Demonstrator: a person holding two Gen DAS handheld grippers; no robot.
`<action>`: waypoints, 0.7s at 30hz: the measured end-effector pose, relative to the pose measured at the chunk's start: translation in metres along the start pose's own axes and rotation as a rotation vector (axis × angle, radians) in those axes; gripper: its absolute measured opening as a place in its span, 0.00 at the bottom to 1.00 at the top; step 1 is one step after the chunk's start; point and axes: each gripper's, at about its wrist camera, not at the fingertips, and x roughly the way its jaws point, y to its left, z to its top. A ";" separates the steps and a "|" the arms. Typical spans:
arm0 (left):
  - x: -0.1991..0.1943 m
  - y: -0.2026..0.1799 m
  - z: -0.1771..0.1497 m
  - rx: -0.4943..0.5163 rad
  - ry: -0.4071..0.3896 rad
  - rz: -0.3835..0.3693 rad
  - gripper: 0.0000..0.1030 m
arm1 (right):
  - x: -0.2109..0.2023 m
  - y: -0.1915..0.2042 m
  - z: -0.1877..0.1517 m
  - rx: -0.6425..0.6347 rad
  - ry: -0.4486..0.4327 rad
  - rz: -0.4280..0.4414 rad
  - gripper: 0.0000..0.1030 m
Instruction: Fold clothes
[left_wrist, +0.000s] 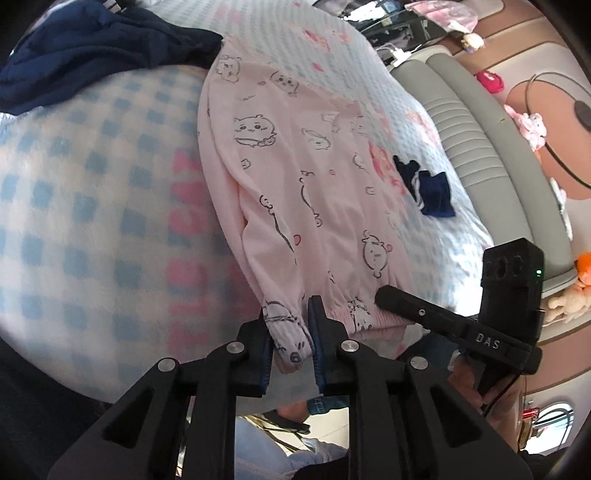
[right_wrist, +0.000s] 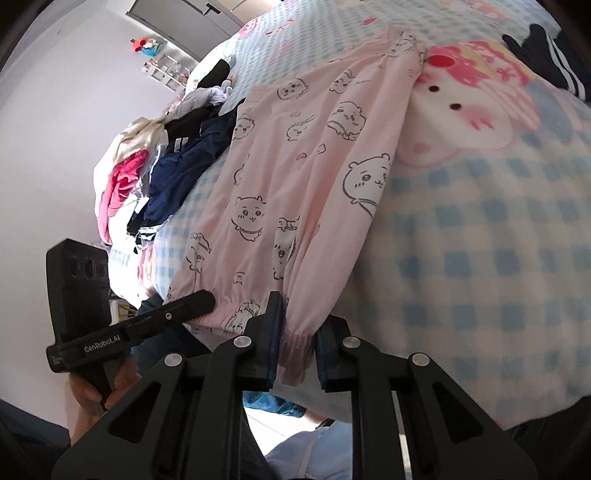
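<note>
I had the pale pink cartoon-print pyjama garment (left_wrist: 295, 177) lying flat and lengthwise on the blue-checked fleece blanket (left_wrist: 92, 192). My left gripper (left_wrist: 290, 332) and right gripper (right_wrist: 297, 332) each pinched its near hem. It lay narrowed lengthwise; crosswise folds looked outstanding.

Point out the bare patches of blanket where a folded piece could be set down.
Bare checked blanket lies to the right of the pink pajama top, short of the striped dark item. Another patch sits between the top and the navy garment. The clothes pile at the left edge is crowded.
</note>
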 end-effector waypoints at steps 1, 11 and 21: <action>-0.001 0.000 -0.002 -0.001 -0.001 -0.006 0.17 | -0.002 -0.002 -0.002 0.004 -0.002 0.004 0.14; -0.001 0.005 -0.026 0.022 0.014 0.069 0.18 | -0.009 0.003 -0.029 -0.026 -0.049 -0.035 0.14; -0.033 -0.004 -0.060 0.091 -0.043 0.082 0.24 | -0.039 -0.001 -0.054 -0.087 -0.142 -0.173 0.26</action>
